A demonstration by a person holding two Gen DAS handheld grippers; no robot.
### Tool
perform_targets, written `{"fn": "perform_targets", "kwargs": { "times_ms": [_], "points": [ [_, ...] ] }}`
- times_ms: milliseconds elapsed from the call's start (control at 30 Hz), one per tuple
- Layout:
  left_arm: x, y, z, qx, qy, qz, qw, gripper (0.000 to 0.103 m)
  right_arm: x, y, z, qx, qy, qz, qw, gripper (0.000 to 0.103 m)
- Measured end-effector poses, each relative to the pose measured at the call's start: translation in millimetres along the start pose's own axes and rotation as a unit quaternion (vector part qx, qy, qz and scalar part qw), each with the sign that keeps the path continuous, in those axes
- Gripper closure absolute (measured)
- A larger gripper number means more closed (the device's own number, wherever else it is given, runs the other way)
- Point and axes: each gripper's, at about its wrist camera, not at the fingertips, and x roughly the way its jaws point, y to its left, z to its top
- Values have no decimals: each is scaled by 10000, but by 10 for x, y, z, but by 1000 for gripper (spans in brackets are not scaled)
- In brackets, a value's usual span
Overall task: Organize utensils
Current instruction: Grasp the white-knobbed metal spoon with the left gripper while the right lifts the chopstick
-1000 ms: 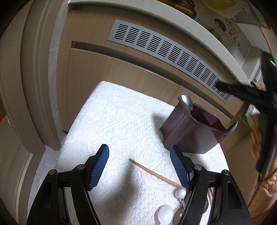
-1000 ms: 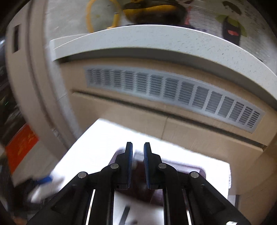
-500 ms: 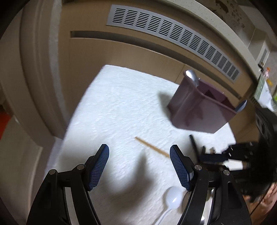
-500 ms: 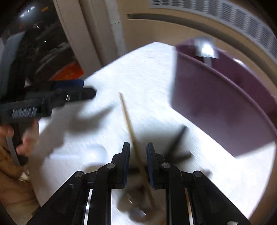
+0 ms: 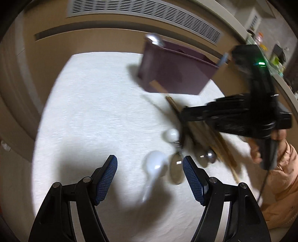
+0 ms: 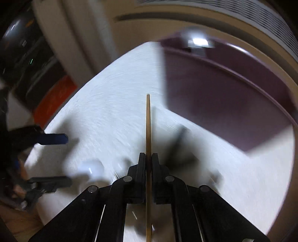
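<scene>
Utensils lie on a white cloth [image 5: 93, 111]: a white spoon [image 5: 155, 164], a metal spoon [image 5: 176, 170], a smaller white spoon [image 5: 172, 134] and a heap of wooden chopsticks [image 5: 221, 147]. My left gripper [image 5: 150, 162] hovers open over the two nearest spoons, touching neither. In the right wrist view my right gripper [image 6: 148, 158] is shut on one wooden chopstick [image 6: 148, 121], which sticks out forward toward the purple bin [image 6: 223, 104]. The left wrist view shows that gripper [image 5: 183, 115] low over the chopstick heap.
The purple bin [image 5: 173, 72] stands at the cloth's far side with a metal spoon [image 5: 154, 39] leaning in its left corner. Behind it are wooden cabinet fronts and a vent grille [image 5: 149, 11]. A sleeve [image 5: 279, 182] is at the right edge.
My right gripper dropped from above the bin to the chopstick heap and shut on one chopstick. My left gripper swung right, bringing the spoons between its fingers.
</scene>
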Motion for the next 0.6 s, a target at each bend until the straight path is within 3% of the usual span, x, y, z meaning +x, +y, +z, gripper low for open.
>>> {"fn": "perform_targets", "kwargs": {
  "times_ms": [100, 200, 333, 400, 467, 500, 533, 600],
  "points": [
    [142, -227, 77, 36, 137, -187, 9997, 32, -360, -295, -350, 656, -208, -104, 9976, 97],
    [345, -420, 191, 119, 317, 215, 9992, 36, -578, -441, -662, 1112, -441, -154, 9927, 96],
    [544, -496, 360, -13, 428, 308, 9986, 45, -754, -558, -995, 1442, -688, -29, 9872, 96],
    [598, -504, 393, -52, 386, 330, 9987, 51, -751, -555, -1024, 1436, -717, 27, 9870, 96],
    [682, -482, 405, -150, 417, 341, 9984, 69, -771, -570, -1060, 1436, -774, 68, 9866, 96],
    [687, -468, 407, -188, 343, 316, 9987, 71, -820, -618, -1079, 1427, -792, 64, 9866, 96],
    [665, -483, 397, -205, 284, 317, 9989, 81, -833, -626, -1087, 1410, -817, 64, 9866, 96],
    [617, -499, 380, -176, 148, 304, 9993, 80, -799, -611, -1065, 1395, -857, 79, 9865, 96]
  ]
}}
